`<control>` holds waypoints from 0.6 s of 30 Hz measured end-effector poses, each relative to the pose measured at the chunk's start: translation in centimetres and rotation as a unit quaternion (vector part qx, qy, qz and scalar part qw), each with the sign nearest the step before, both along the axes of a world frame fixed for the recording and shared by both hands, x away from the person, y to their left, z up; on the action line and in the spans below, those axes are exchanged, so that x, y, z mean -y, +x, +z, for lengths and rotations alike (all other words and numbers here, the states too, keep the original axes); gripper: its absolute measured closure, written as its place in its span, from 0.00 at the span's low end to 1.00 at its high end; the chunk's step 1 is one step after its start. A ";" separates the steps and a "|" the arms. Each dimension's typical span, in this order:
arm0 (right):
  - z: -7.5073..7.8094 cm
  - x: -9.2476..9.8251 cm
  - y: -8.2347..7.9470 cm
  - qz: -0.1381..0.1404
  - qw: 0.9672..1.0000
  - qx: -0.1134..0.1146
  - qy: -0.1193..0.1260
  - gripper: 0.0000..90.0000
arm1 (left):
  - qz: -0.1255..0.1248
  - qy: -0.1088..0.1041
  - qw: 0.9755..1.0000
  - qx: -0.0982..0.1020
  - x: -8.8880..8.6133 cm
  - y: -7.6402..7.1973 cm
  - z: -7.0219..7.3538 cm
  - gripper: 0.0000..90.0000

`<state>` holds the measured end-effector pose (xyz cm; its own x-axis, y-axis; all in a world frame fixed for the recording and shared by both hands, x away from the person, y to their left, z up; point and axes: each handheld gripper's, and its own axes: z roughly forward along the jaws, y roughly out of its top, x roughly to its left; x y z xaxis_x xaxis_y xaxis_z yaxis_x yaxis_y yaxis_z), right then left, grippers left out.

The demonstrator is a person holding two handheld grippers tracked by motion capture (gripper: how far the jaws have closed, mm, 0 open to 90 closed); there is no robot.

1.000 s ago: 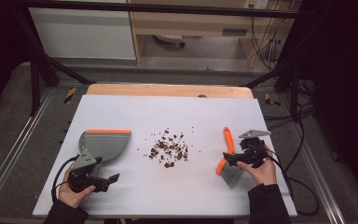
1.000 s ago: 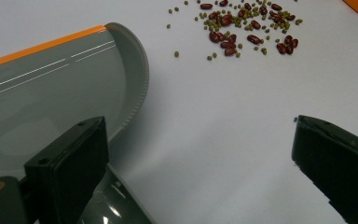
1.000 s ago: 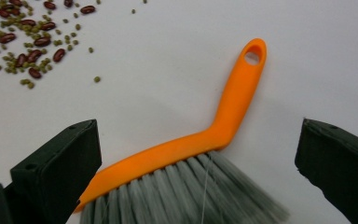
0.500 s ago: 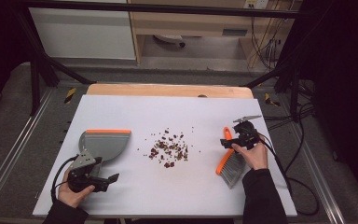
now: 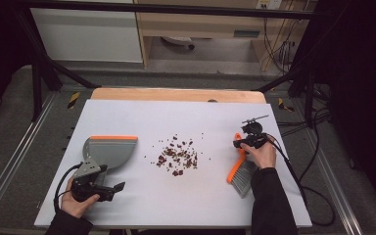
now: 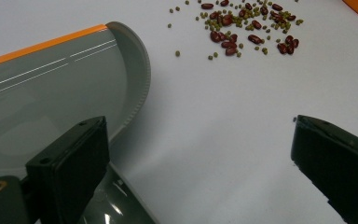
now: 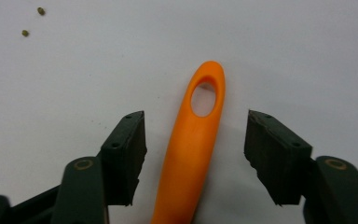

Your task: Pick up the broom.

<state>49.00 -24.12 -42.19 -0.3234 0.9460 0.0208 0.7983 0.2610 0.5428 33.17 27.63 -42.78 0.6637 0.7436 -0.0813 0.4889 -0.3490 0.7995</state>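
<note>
A grey dustpan (image 5: 108, 151) with an orange lip lies at the left of the white table. My left gripper (image 5: 111, 188) rests just behind it, open, and its left jaw sits by the pan's handle (image 6: 116, 205) while nothing is between the jaws. A loose pile of red and green beans (image 5: 177, 156) sits mid-table, and the beans (image 6: 247, 28) lie ahead of the left gripper (image 6: 200, 154). A brush (image 5: 240, 171) with an orange handle lies at the right. My right gripper (image 7: 196, 123) straddles that handle (image 7: 191, 154); its jaws have just been closing, with gaps still on both sides.
The white sheet (image 5: 186, 117) covers a wooden table whose far edge (image 5: 176, 94) shows. Cables (image 5: 303, 186) trail off the right side. A few stray green beans (image 7: 24, 32) lie left of the brush handle. A dark frame surrounds the table.
My right hand has moved left and farther up the table along the brush handle to its far end, and its jaws have narrowed around it. The left hand and dustpan have stayed put.
</note>
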 end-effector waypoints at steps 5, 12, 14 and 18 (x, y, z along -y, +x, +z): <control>-0.3 0.0 0.4 -0.004 1.000 -0.018 -0.005 0.54 | -0.001 0.000 1.000 0.000 0.0 0.0 0.0 0.05; -0.6 -0.3 0.6 -0.010 0.999 -0.040 -0.006 0.62 | -0.001 0.000 1.000 -0.001 0.0 0.0 0.0 0.05; -0.7 -0.4 0.6 -0.012 0.999 -0.047 -0.008 0.65 | -0.001 0.000 1.000 -0.001 0.1 0.0 0.0 0.05; -0.7 -0.5 0.7 -0.019 0.998 -0.051 -0.014 0.67 | -0.001 0.000 1.000 -0.001 0.1 0.0 0.0 0.05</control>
